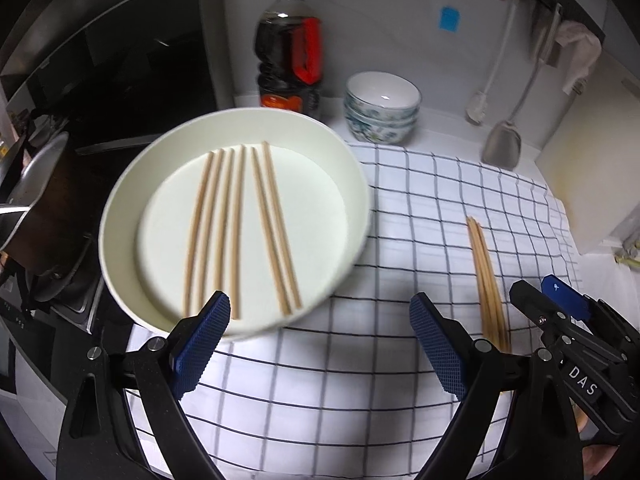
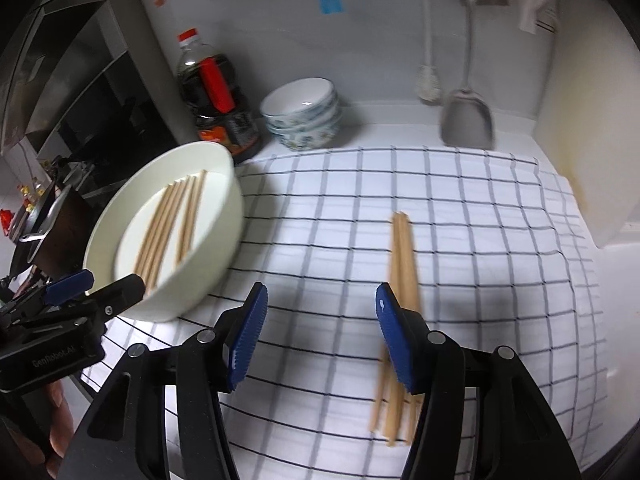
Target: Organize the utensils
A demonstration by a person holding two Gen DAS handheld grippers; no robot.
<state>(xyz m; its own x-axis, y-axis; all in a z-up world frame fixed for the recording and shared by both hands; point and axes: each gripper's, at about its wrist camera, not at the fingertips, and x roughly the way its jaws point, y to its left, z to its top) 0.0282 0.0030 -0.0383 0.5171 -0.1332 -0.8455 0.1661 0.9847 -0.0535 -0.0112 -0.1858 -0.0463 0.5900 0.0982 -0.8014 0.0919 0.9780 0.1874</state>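
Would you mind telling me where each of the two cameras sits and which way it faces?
Left wrist: on the left gripper, angled down over the round white bowl holding six wooden chopsticks; its open blue-padded fingers show.
Right wrist: on the right gripper, angled down at loose wooden chopsticks on the checked cloth; open fingers and a hand show.
Shared: bowl, cloth, stacked patterned bowls.

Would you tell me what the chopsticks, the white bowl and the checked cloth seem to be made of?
Chopsticks: probably bamboo or wood, pale tan, matt, unpainted.
White bowl: matt and thin-walled, with no glaze shine; possibly paper or plastic, hard to tell.
Checked cloth: woven fabric, likely cotton; it lies soft, with wavy grid lines.
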